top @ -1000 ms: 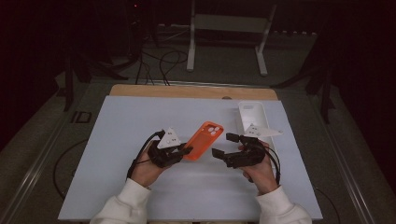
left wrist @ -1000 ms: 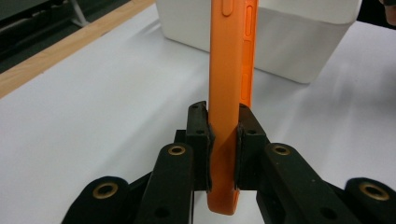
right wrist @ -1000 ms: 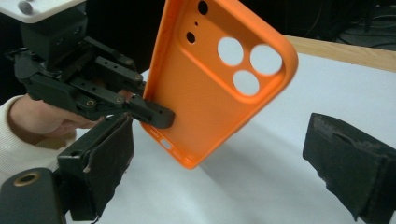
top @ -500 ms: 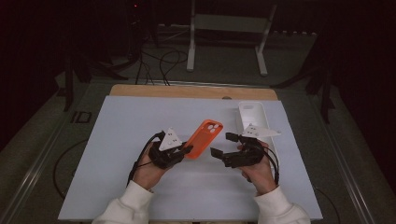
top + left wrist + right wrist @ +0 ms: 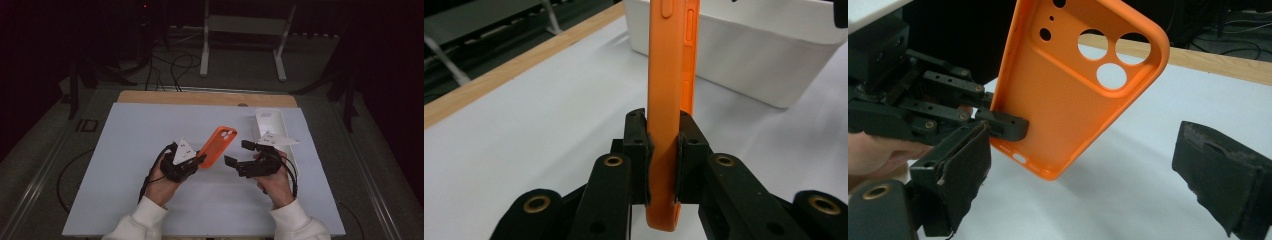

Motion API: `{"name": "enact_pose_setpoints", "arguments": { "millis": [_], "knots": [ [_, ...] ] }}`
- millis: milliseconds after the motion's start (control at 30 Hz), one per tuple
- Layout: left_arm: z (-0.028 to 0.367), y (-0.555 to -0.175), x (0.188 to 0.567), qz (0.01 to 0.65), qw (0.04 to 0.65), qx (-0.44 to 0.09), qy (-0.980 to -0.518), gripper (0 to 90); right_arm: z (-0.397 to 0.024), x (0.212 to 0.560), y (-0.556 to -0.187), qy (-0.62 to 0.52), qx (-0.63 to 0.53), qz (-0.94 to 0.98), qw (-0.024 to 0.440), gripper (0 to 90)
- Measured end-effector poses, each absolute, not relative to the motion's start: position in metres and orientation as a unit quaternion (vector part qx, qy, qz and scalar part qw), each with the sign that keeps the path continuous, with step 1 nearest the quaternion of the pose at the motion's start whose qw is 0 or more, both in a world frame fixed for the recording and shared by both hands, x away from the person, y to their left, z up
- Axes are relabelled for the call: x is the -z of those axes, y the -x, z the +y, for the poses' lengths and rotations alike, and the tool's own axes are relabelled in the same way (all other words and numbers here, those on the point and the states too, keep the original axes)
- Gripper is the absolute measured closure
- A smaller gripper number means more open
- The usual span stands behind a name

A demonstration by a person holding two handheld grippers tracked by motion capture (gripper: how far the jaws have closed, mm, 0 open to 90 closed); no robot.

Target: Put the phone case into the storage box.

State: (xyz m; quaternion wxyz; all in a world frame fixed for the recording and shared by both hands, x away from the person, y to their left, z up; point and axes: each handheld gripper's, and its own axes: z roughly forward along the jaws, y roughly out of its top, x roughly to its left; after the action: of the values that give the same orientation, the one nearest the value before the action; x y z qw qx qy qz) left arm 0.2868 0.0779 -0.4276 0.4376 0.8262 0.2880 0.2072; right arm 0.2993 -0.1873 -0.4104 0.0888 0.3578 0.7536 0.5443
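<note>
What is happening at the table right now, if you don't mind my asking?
A person is working with a handheld gripper in each hand. The left gripper is shut on the lower edge of an orange phone case, holding it up off the white mat. The right gripper is open, jaws spread wide, facing the case's inner side without touching it. A white tray sits on the mat behind the right hand.

Dark room — grey floor (image 5: 235, 82) (cables strewn), white metal stand (image 5: 243, 25).
</note>
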Motion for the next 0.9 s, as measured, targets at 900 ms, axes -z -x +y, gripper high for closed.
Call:
{"name": "enact_pose_setpoints", "arguments": {
  "millis": [900],
  "knots": [
    [0.0716, -0.278, 0.4369, 0.31, 0.431, -0.241, -0.812, 80.0, -0.1788, 0.4038, -0.3036, -0.394, -0.548, 0.732, 0.095, 8.7]
  ]
}}
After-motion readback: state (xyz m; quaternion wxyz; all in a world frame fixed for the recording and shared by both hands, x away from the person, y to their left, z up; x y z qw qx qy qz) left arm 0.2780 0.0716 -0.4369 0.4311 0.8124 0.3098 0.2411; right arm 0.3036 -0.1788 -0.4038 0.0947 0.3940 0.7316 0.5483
